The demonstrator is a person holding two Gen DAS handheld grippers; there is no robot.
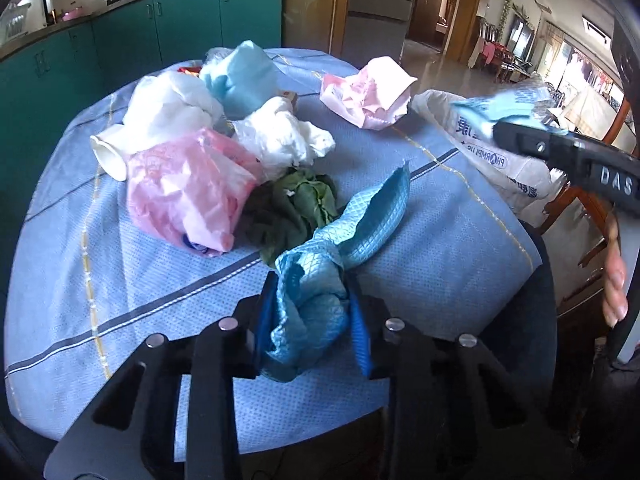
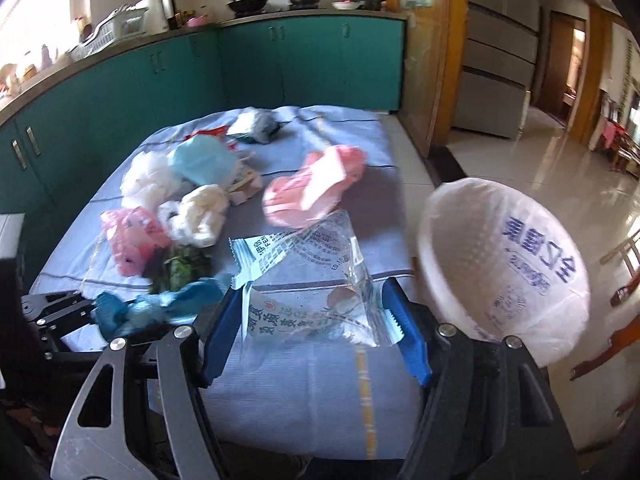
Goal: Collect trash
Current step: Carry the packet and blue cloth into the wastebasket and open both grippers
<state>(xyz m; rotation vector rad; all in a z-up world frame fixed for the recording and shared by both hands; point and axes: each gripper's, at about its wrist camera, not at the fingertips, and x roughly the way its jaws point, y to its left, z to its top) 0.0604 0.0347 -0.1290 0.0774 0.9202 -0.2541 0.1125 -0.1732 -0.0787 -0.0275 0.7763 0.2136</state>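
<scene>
My left gripper (image 1: 314,312) is shut on a crumpled blue quilted cloth (image 1: 340,240) just above the near edge of the table (image 1: 120,280). My right gripper (image 2: 314,312) holds a clear printed plastic wrapper (image 2: 308,276) between its blue pads (image 2: 404,332), above the table's right part and left of the lined white bin (image 2: 500,264). In the left wrist view the right gripper (image 1: 520,136) with the wrapper shows near the bin (image 1: 500,160). A heap of trash lies on the table: pink bag (image 1: 180,188), white bags (image 1: 280,136), light blue bag (image 1: 236,76), green leaves (image 1: 292,204), pink wrapper (image 1: 368,92).
A white paper cup (image 1: 106,152) lies on its side at the heap's left. Teal kitchen cabinets (image 2: 200,72) stand behind the table. A wooden chair (image 1: 580,216) stands at the right by the bin. A grey-white bag (image 2: 256,122) lies at the table's far end.
</scene>
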